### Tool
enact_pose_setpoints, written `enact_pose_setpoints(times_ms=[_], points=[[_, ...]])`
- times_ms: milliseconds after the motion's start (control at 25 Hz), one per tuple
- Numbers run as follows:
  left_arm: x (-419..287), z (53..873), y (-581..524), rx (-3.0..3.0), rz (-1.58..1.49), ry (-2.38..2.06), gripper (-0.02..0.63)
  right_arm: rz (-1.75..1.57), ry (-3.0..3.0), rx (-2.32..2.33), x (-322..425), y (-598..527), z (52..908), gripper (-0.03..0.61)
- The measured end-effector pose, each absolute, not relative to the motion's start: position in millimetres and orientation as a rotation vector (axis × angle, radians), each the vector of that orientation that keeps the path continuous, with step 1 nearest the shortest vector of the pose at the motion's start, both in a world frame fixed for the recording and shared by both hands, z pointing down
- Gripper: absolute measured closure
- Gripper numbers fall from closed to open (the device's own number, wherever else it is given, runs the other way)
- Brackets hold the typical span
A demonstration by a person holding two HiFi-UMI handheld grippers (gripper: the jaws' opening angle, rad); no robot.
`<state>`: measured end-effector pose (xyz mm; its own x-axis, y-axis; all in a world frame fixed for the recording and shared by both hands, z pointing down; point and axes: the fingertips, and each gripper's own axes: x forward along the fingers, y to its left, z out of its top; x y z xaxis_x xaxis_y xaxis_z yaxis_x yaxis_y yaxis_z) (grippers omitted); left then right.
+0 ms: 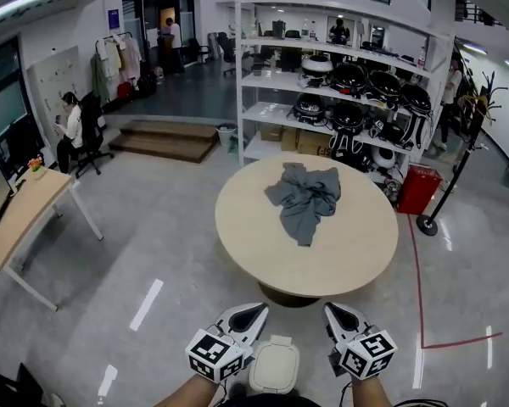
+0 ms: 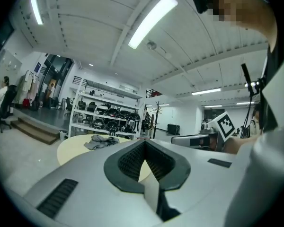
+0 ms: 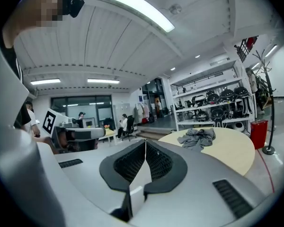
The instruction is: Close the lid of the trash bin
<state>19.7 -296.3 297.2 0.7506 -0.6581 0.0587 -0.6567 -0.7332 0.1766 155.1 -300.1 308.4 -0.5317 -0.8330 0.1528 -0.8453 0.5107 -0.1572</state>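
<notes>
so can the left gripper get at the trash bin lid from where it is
Probably yes: the left gripper hangs right beside the white trash bin lid, with nothing between them; its jaws are shut and empty.

trash bin (image 1: pixel 274 365) body hidden below its top, forearms (image 1: pixel 189 393) cut by bottom edge

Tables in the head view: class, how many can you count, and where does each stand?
2. A round table stands at the centre, with a grey cloth lying on it. A rectangular wooden desk stands at the far left. Others may be hidden from view.
</notes>
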Motion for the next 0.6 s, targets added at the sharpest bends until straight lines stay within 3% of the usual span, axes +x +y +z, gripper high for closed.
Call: enact_pose_setpoints(times_ms=[600], points=[[26, 277, -272, 2.732, -0.079, -1.07, 0.623, 0.314, -2.769, 1.446, 173, -287, 298, 0.569]])
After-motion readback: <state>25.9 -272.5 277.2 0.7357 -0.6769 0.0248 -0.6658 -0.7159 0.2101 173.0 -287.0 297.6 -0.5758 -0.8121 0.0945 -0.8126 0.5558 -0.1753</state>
